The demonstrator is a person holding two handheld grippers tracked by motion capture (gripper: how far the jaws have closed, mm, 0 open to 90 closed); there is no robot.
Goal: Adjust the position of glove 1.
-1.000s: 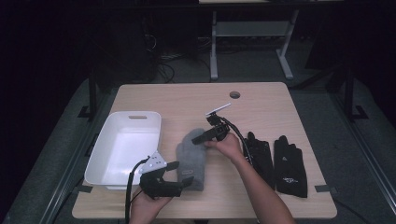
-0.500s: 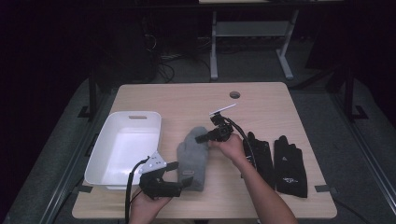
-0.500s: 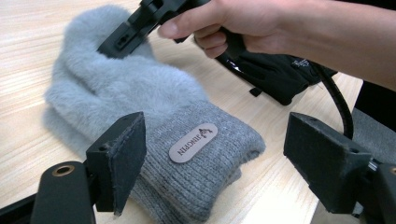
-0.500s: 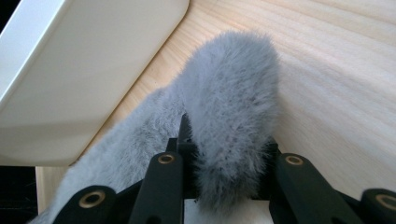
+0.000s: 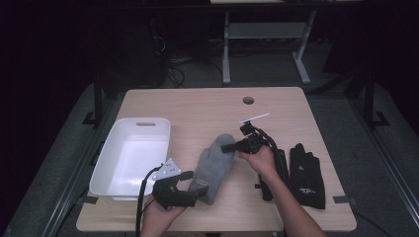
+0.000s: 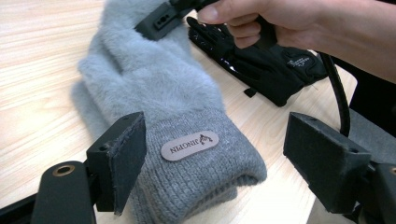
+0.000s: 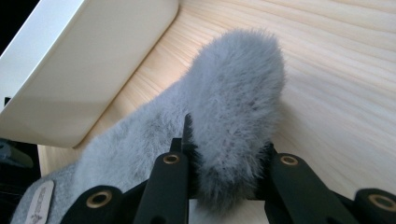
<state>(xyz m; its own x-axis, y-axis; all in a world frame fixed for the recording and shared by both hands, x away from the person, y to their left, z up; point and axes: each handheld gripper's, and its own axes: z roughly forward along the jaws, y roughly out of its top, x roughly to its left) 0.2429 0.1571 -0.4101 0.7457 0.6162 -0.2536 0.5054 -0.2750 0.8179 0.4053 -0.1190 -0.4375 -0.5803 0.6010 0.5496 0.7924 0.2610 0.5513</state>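
Table (image 5: 207, 106): a light wooden top is carrying every item; a round hole is sitting near its far edge.
White bin (image 5: 143, 129): is standing on the left part of the table, just beside the mitten, open side up.
Grey mitten (image 5: 213, 165): a fuzzy mitten is lying flat near the table's middle, between the bin and the black gloves. Its knitted cuff — bearing an oval label — is pointing toward the person; its rounded tip is pointing away.
Black gloves (image 5: 307, 173): are lying on the right part of the table, apart from the mitten, partly under the right forearm.
Right gripper (image 7: 229, 163): its jaws have just been closing, and the fluffy tip of the mitten is sitting squeezed between them — the pads are pressing on the fur from both sides. In the high view this gripper (image 5: 232, 146) is meeting the mitten's far end.
Left gripper (image 6: 215, 154): its jaws are standing wide apart, straddling the mitten's cuff. One pad is lying just beside the cuff edge; the other is standing clear of it. Nothing is clamped. In the high view it (image 5: 197, 190) is resting at the near end of the mitten.
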